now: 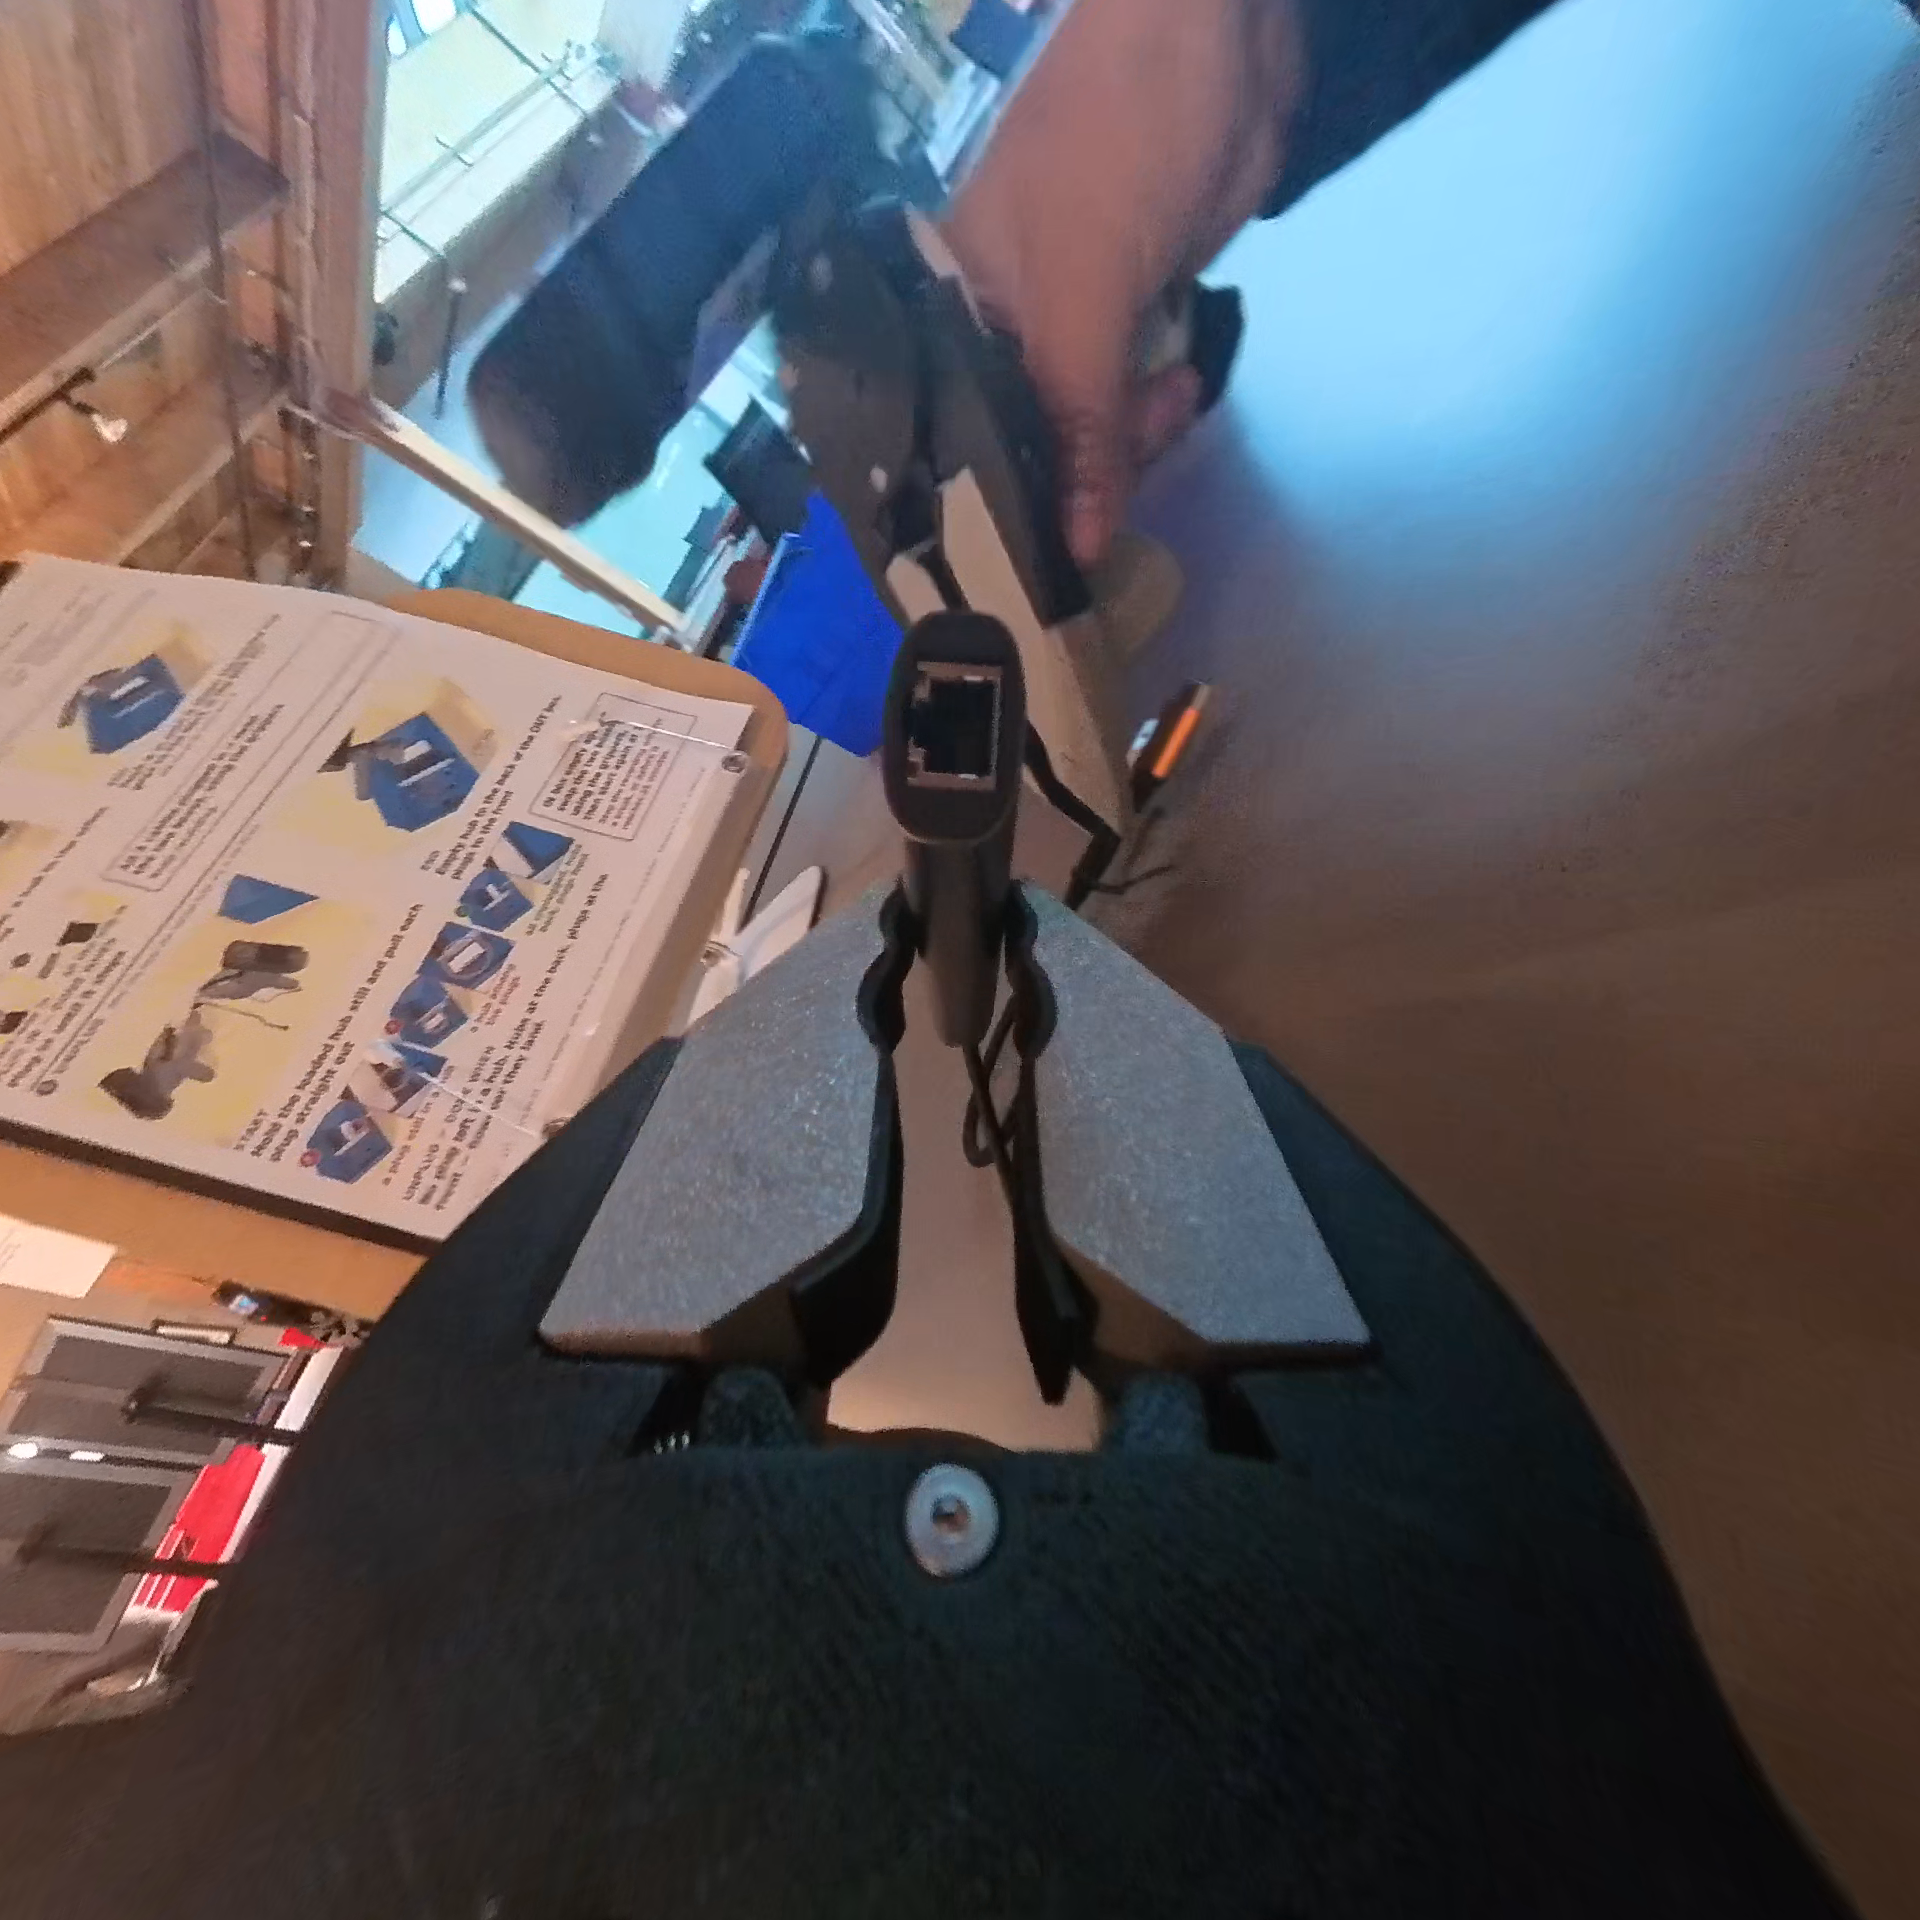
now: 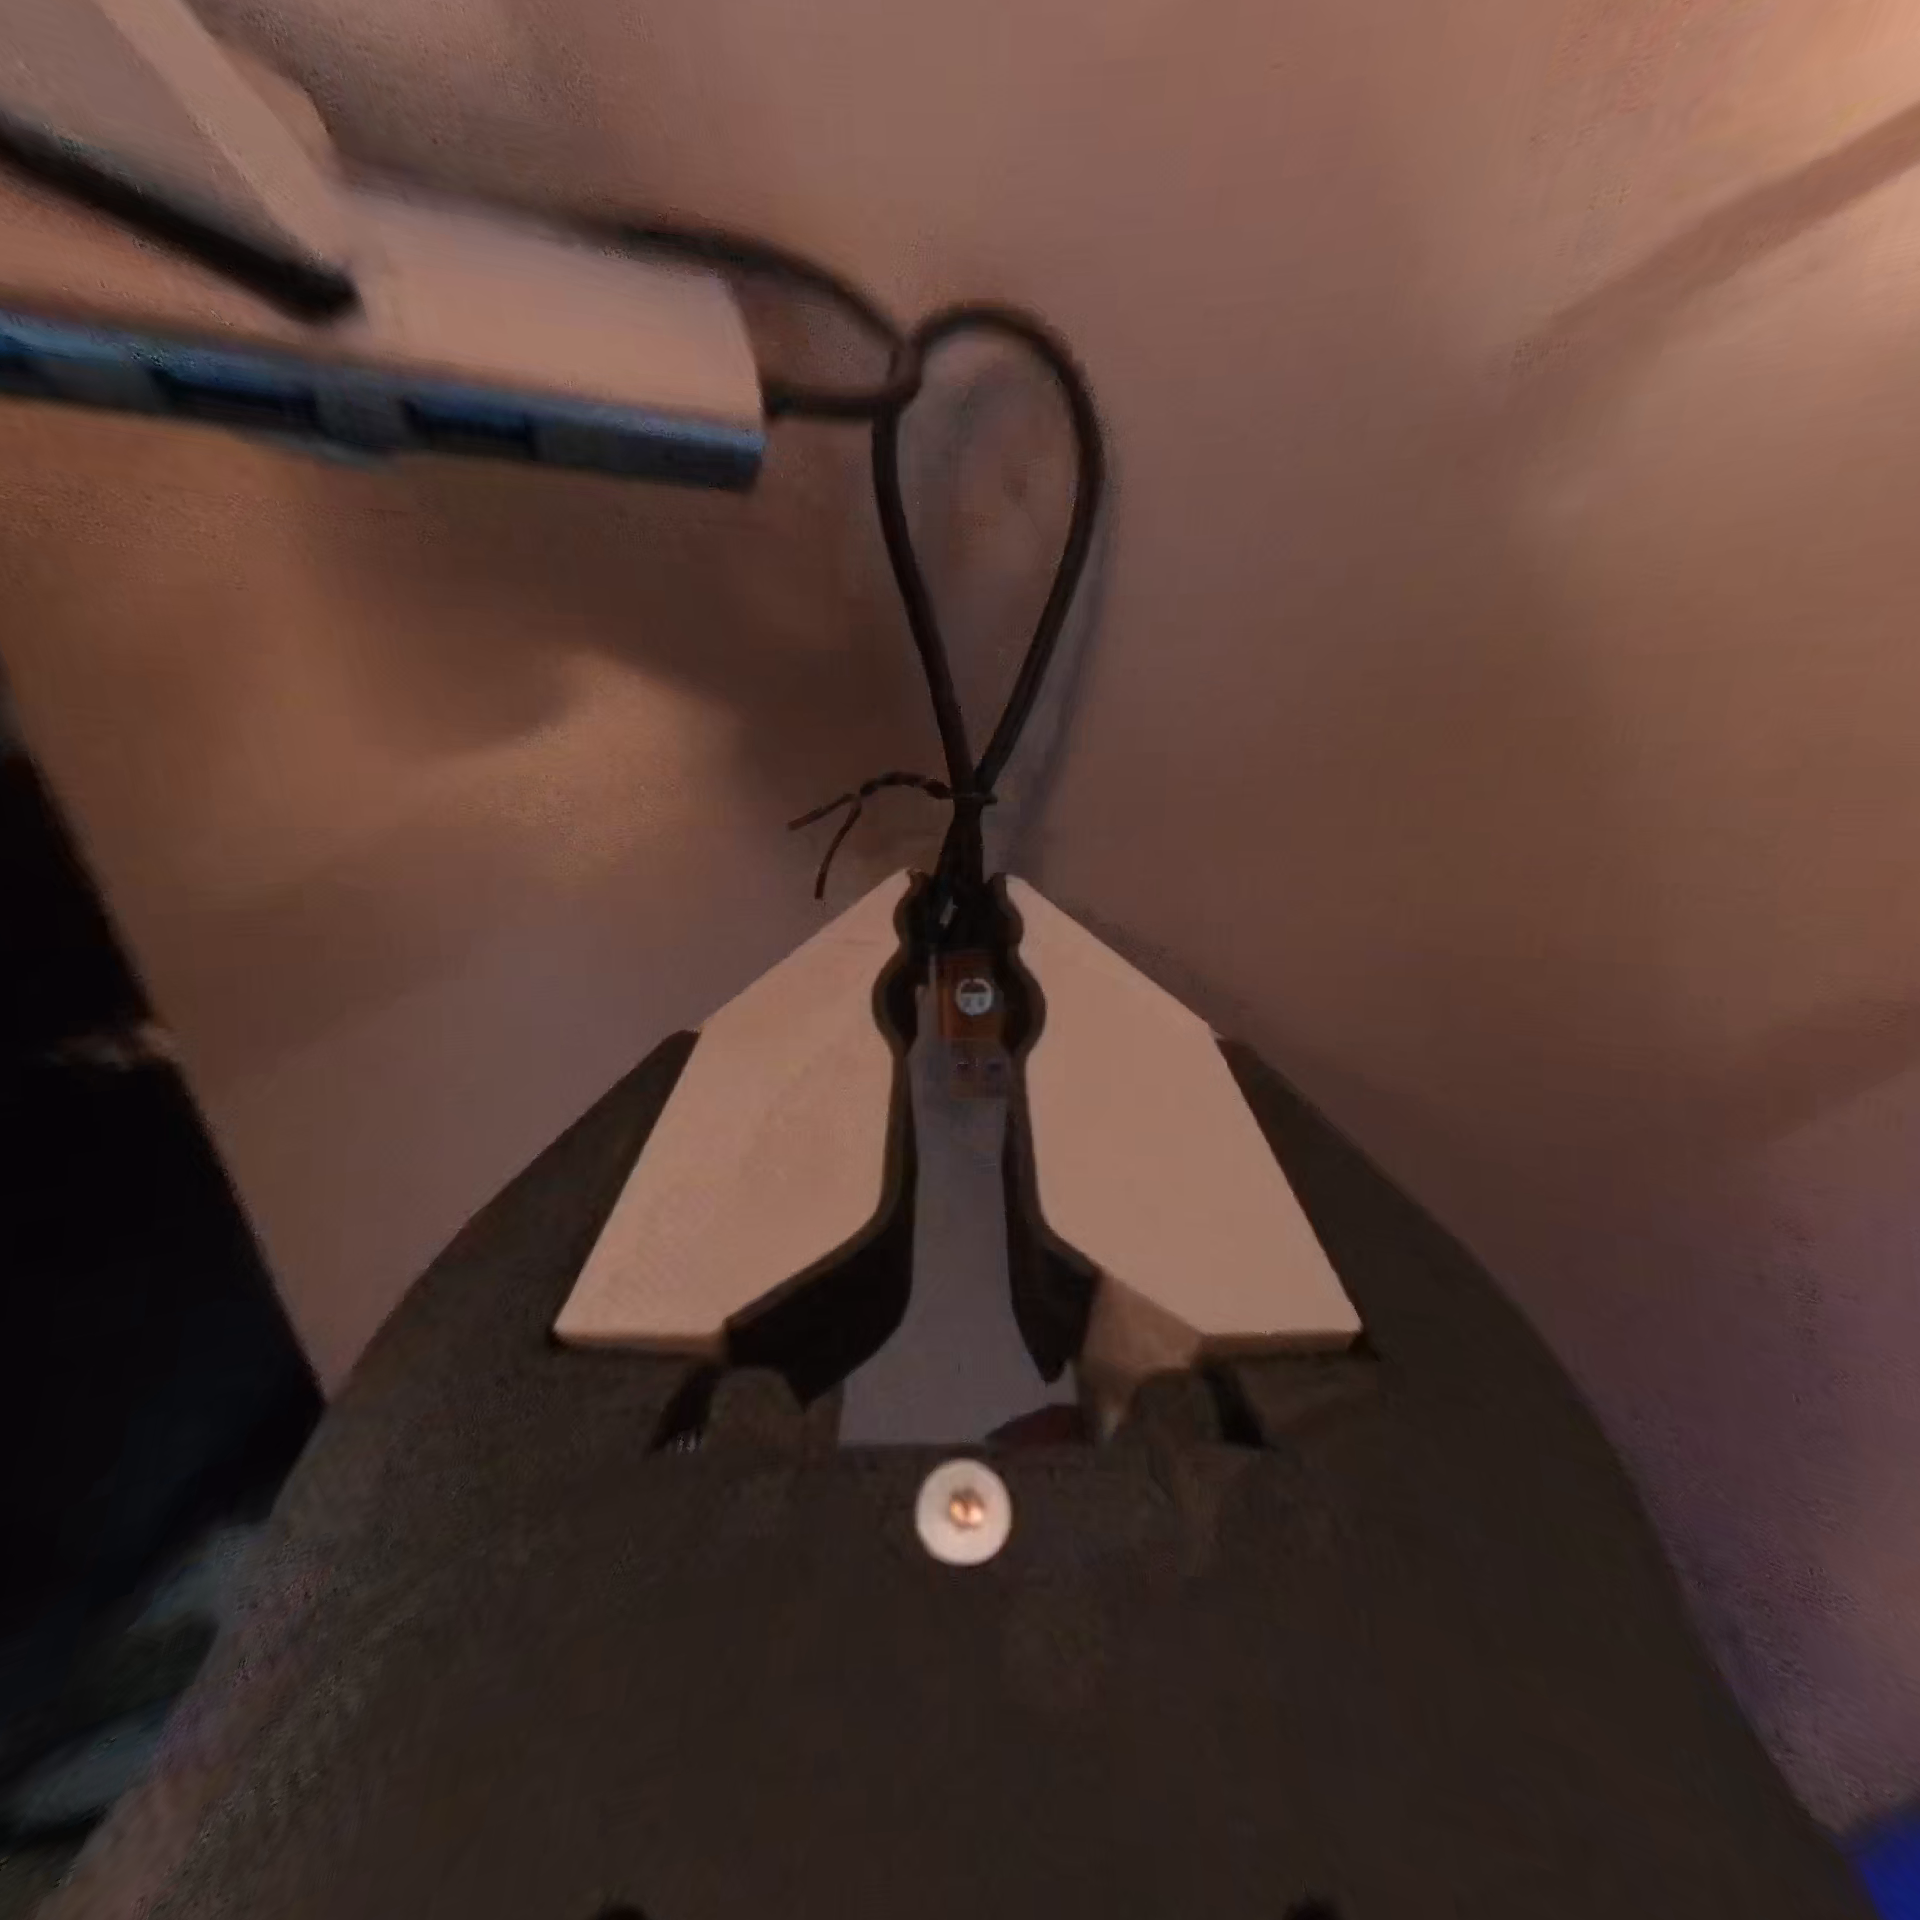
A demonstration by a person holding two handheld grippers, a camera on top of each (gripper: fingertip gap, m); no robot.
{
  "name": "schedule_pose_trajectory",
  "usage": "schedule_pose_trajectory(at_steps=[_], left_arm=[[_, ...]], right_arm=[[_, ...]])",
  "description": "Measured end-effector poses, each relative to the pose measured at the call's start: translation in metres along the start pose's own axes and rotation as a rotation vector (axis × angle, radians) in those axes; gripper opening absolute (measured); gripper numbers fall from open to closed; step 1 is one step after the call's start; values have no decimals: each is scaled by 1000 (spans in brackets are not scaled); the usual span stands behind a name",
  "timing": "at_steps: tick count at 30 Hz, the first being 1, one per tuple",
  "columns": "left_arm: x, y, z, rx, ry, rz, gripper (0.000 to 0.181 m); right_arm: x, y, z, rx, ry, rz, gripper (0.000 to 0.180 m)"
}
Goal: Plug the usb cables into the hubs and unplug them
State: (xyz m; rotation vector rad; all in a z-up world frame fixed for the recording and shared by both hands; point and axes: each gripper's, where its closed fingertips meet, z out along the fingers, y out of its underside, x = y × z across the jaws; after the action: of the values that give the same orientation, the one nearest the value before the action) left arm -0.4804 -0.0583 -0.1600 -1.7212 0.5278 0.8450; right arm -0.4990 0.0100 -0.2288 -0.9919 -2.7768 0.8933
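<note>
At twelve o'clock from its clamping left gripper (image 1: 956, 966), the hub (image 1: 954, 769) needs steadying while the right gripper (image 2: 961, 935), closed on the orange plug (image 2: 971, 1013), lines up squarely.

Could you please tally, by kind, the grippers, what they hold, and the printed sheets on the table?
Grippers: 2, the left gripper and the right gripper
Hubs: 1, the dark hub clamped in the left gripper
USB cables: 1, the USB cable with an orange plug, in the right gripper
Printed sheets: 1, the instruction sheet
Total: 5
</note>
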Motion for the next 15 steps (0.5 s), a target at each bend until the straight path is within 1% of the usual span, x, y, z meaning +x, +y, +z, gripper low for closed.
schedule_pose_trajectory(at_steps=[1, 2, 3, 4, 5, 6, 7, 9, 11, 15], left_arm=[[-5, -2, -2, 11, -20, -13, 14], [-11, -4, -4, 24, -42, -29, 14], [-17, -5, -6, 35, -66, -45, 14], [-22, -7, -8, 46, -93, -57, 14], [-26, -8, -10, 56, -108, -73, 14], [-27, -7, -9, 59, -105, -96, 14], [-27, -5, -8, 51, -95, -113, 14], [-21, 0, -4, 26, -75, -100, 14], [-17, 4, -2, 1, -61, -82, 15], [-21, 9, -1, -22, -78, -87, 15]], right_arm=[[1, -14, -14, 171, -57, 61, 8], [1, -31, -36, 397, -134, 120, 0], [0, -49, -70, 676, -234, 188, 0], [3, -58, -108, 955, -346, 264, 0], [9, -56, -135, 1155, -437, 339, 0], [16, -50, -139, 1231, -481, 399, 0], [22, -43, -126, 1207, -471, 445, 0], [19, -36, -90, 1028, -438, 480, 0], [6, -38, -75, 876, -386, 417, 0], [-24, -25, -43, 471, -122, 212, 0]])
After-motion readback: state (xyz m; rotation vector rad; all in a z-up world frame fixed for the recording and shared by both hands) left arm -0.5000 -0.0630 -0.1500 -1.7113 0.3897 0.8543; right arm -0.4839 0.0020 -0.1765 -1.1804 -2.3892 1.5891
